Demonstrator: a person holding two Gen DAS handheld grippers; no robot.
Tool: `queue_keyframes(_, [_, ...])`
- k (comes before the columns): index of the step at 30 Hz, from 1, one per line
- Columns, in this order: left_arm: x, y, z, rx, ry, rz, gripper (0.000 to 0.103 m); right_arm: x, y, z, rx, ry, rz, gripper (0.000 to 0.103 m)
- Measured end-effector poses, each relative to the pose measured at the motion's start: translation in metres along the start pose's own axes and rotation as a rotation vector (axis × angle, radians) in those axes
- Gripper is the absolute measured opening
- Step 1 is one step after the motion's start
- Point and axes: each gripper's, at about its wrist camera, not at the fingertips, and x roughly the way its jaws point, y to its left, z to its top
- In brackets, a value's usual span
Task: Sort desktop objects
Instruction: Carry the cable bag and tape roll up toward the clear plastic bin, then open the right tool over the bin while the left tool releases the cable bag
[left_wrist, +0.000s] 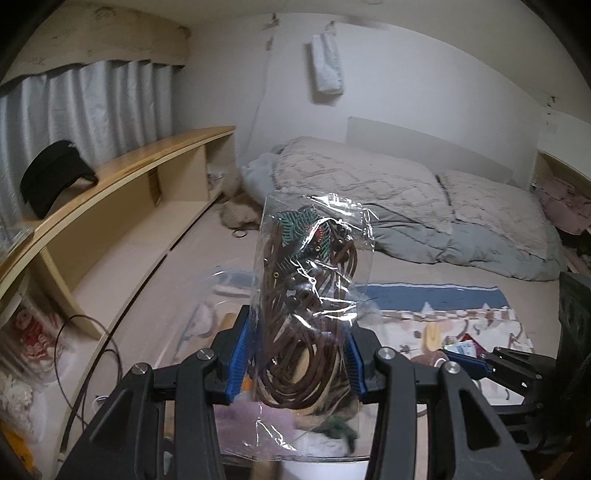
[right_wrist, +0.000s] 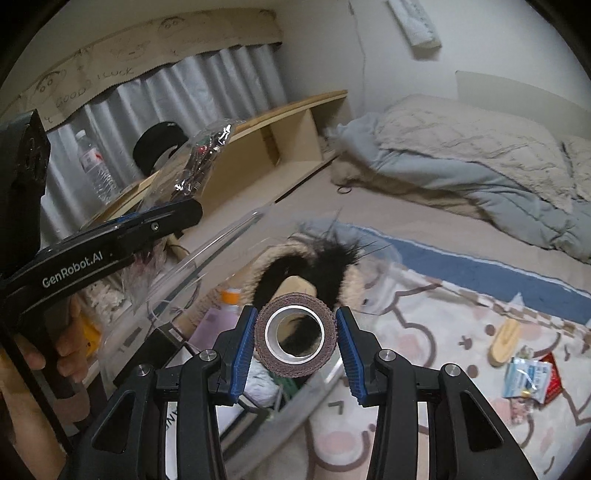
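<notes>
Left tongs (left_wrist: 297, 354): your left tongs are clamped on a clear bag of brown cords (left_wrist: 310, 295) with green leaf charms, held upright above the clear bin (left_wrist: 229, 275).
Right tongs (right_wrist: 295, 341): your right tongs pinch a brown tape roll (right_wrist: 295, 334) by its sides, its hole facing the camera, over the same clear bin (right_wrist: 207, 254).
Only in your left view: the bag's contents show plainly; the right tongs (left_wrist: 476, 363) peek in from the near right.
Only in your right view: your hand (right_wrist: 70, 343) on the left tongs (right_wrist: 147, 225), the bag (right_wrist: 199, 155) seen edge-on, a water bottle (right_wrist: 94, 166) on the shelf (right_wrist: 258, 122).
Inside the bin: a furry black and beige item (right_wrist: 317, 266) lies behind the roll.
Around: a wooden clip (right_wrist: 504, 341) and small packets (right_wrist: 532, 380) lie on the cartoon blanket (right_wrist: 443, 332) to the right; a rumpled quilt (left_wrist: 424, 206) lies far; a black cap (left_wrist: 55, 177) sits on the shelf (left_wrist: 155, 155).
</notes>
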Motion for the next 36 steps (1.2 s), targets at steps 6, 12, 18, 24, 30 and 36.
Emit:
queue_keyframes(6, [0.011,0.029,-0.006,-0.083,0.035,-0.004,0.044,0.028,0.005,-0.005,0.020,0.085,0.037,0.044])
queue_keyframes(12, [0.029,0.043,-0.012,-0.129,0.088,0.002,0.044,0.046,0.006,-0.009,0.044,0.131,0.040,0.044])
queue_keyframes(18, [0.042,0.048,-0.019,-0.128,0.133,0.046,0.044,0.059,0.005,-0.012,0.064,0.172,0.057,0.044])
queue_keyframes(24, [0.045,0.053,-0.019,-0.133,0.147,0.069,0.044,0.063,0.005,-0.013,0.077,0.205,0.103,0.070])
queue_keyframes(30, [0.052,0.051,-0.017,-0.122,0.155,0.098,0.044,0.048,0.005,-0.011,0.057,0.163,0.098,0.080])
queue_keyframes(36, [0.069,0.040,-0.010,-0.085,0.164,0.117,0.044,0.041,0.001,-0.010,0.047,0.160,0.104,0.080])
